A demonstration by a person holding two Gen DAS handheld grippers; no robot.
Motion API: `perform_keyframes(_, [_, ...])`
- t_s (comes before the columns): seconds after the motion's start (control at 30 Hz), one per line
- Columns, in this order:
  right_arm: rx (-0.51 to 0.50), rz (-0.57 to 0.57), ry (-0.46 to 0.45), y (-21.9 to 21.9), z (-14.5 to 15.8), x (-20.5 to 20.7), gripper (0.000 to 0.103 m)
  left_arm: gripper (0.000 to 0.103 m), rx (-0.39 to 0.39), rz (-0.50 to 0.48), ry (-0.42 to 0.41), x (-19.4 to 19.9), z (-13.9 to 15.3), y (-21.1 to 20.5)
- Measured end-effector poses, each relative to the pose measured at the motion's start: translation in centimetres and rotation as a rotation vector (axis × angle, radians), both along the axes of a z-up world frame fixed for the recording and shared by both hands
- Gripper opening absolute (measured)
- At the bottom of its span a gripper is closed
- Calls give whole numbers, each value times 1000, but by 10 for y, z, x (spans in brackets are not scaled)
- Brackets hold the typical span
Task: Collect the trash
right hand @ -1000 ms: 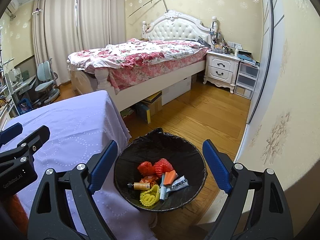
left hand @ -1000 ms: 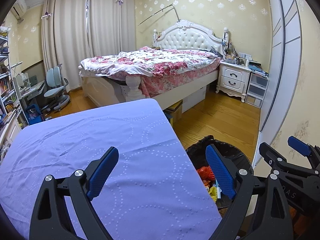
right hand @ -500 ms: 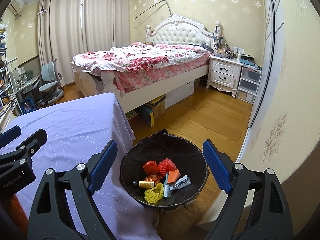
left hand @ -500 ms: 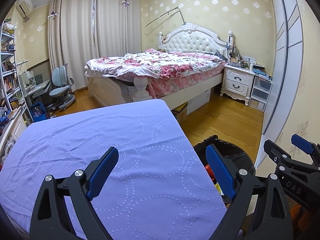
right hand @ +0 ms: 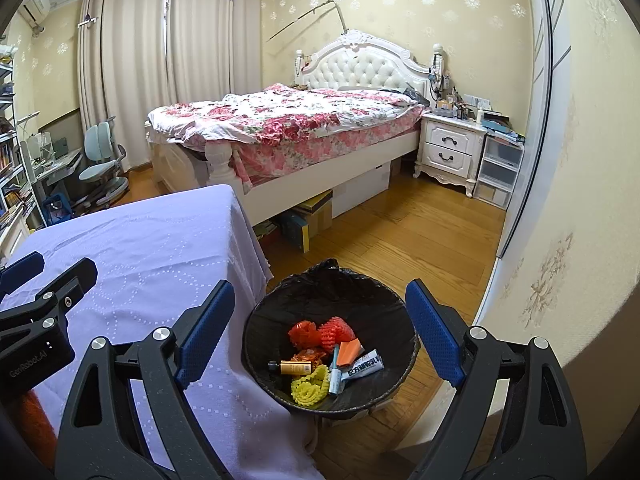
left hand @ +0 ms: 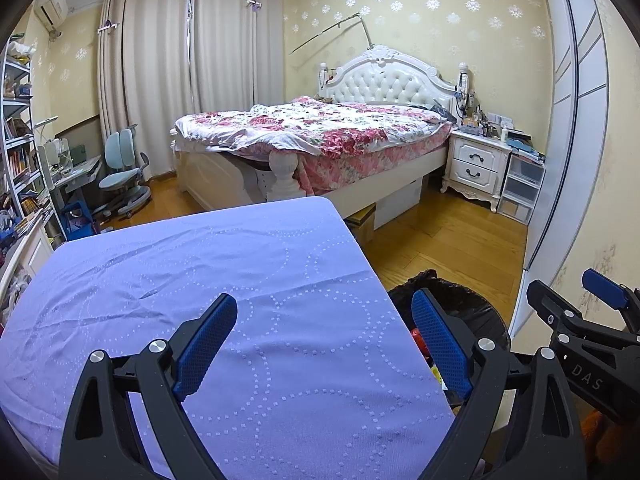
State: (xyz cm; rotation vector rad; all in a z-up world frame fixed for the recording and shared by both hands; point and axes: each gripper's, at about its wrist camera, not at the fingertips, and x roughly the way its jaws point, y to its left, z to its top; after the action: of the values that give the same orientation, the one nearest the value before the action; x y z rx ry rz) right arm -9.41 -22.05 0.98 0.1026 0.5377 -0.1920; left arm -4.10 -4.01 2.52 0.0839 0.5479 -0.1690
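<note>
A black-lined trash bin [right hand: 362,292] stands on the floor beside the table's right edge. Inside lie red and orange foam nets [right hand: 335,329], a yellow net [right hand: 307,386], a small brown bottle [right hand: 291,367] and a white tube [right hand: 363,366]. My right gripper [right hand: 320,334] hovers open above the bin, nothing between its blue pads. My left gripper [left hand: 324,342] is open over the lilac tablecloth [left hand: 168,280], holding nothing. The bin [left hand: 460,308] shows partly behind the left gripper's right finger. The other gripper appears at the edge of each view.
A bed [right hand: 288,120] with a floral quilt fills the back of the room, with a white nightstand [right hand: 450,148] and plastic drawers [right hand: 500,172] to its right. Boxes [right hand: 308,220] sit under the bed. A wall [right hand: 580,200] runs close on the right. Shelves and a chair [left hand: 120,168] stand at the left.
Both views have drifted so that the table and bin sit a little further right in frame. Both grippers stay open and empty.
</note>
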Motion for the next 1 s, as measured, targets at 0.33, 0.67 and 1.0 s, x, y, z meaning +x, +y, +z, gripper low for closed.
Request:
perform_keyframes(0.33, [-1,2,0,0,-1,1,85,89,-1,1,2,0,0,2])
perform_keyframes(0.67, [-1,2,1,1,0,0,85,89,1,1,3,0,1,3])
perform_keyframes(1.0, [-1,1,0,0,-1,1,85,89,0,2,5,1,0,4])
